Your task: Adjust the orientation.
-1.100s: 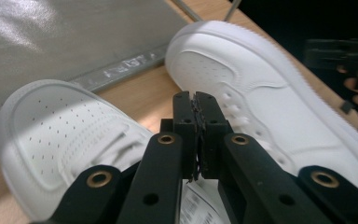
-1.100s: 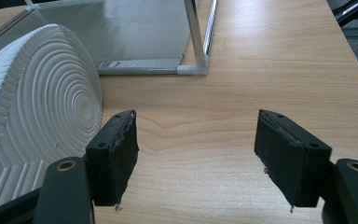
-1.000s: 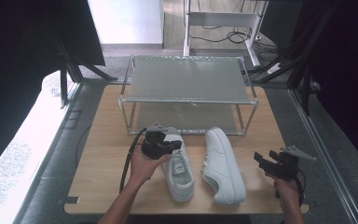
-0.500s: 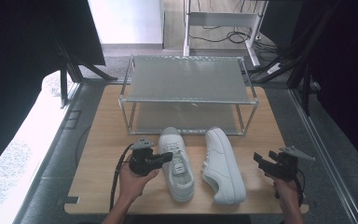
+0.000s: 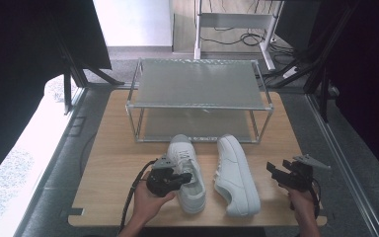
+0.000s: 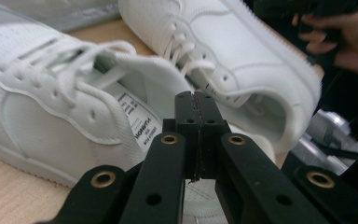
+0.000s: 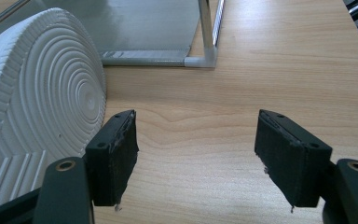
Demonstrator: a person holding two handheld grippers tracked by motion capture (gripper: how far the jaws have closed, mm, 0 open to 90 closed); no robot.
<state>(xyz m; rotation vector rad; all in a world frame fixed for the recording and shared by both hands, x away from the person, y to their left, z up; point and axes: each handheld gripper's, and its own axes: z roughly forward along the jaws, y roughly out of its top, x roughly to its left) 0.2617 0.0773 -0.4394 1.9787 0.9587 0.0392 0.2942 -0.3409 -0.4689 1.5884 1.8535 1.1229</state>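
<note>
Closing in from the near left, our left claw sits with its jaws pressed together on nothing, their tips at the collar of the left shoe. In the left claw view the shut tips stand right in front of that shoe's opening, beside the tongue with its printed label; whether they touch the lining we cannot tell. The shoe lies just ahead of this claw, its long axis running from the heel near us toward the toe at the rack, so we judge that any grip on the collar would need the jaws spread first. Our left hand is clearly the nearer one.

The right shoe lies on its side just beside the left one on the tabletop, the same way round, sole turned toward our right claw. That claw hovers apart from it near the right edge, jaws wide and holding nothing.

The right claw view gives what the high view cannot: the ringed tread of the right shoe's sole close against the left-hand jaw, with bare wood between the pads. The left claw view alone shows the laces and lining of both shoes up close.
</note>
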